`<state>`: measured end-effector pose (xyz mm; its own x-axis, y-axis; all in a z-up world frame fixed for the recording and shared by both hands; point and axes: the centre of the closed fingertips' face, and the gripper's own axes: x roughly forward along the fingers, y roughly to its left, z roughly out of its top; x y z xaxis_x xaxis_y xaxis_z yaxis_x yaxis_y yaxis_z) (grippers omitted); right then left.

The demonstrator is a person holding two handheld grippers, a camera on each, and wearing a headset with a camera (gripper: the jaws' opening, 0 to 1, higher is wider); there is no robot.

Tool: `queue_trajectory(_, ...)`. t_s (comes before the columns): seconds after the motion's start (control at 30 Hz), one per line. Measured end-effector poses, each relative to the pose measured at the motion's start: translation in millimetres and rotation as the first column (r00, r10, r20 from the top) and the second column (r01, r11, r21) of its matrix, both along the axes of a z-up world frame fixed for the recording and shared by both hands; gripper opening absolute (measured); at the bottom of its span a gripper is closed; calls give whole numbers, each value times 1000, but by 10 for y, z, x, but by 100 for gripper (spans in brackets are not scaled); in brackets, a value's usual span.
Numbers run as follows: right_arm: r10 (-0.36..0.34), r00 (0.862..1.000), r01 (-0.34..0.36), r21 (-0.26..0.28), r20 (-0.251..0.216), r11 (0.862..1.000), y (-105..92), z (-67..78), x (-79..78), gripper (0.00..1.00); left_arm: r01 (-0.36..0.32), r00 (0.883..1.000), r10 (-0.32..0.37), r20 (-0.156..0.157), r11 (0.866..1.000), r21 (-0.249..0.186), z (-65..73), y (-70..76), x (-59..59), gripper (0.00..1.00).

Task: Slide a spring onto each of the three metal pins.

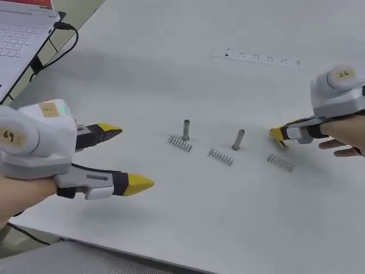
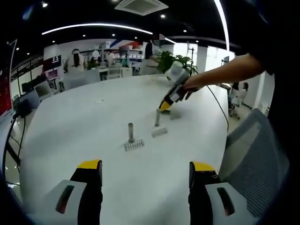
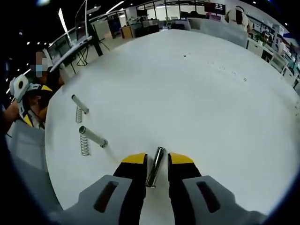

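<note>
Nearest the lens in the head view is my left hand-held gripper, low over the near-left part of the bench. Its yellow-tipped jaws are spread wide over bare surface.

Item: the left pin stands upright near mid-bench. The left spring lies on its side just beside the base.

Item: the middle pin stands to its right. The middle spring lies flat just in front of it.

Item: the right spring lies flat farther right, near the tips of my right hand-held gripper, which reaches in from the right with its tips down at the bench.

Item: in the right gripper view the third pin sits between that gripper's jaws, which are drawn close together (a thin gap shows on one side, so I cannot tell whether they press on it).

All three springs lie on the bench, off the pins. A laptop sits at the far-left corner and a power strip lies along the far side.
</note>
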<state>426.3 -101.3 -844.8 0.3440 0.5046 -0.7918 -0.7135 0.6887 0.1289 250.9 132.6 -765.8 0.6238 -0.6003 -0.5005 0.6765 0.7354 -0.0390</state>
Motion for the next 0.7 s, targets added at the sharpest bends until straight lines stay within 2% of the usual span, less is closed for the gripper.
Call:
queue_trajectory(0.33,-35,999,34,-27,-26,999,-13,-68,39,11,0,1000,0,-6,1000,0,-23,-2,-6,72)
queue_trajectory(0.57,-35,999,34,-50,-26,998,-11,-51,24,7,4,1000,-4,-8,1000,-2,-37,-16,1,72)
queue_trajectory(0.7,-51,998,49,-54,-41,997,-16,-69,47,6,5,1000,-5,-9,1000,-2,-43,-25,0,71)
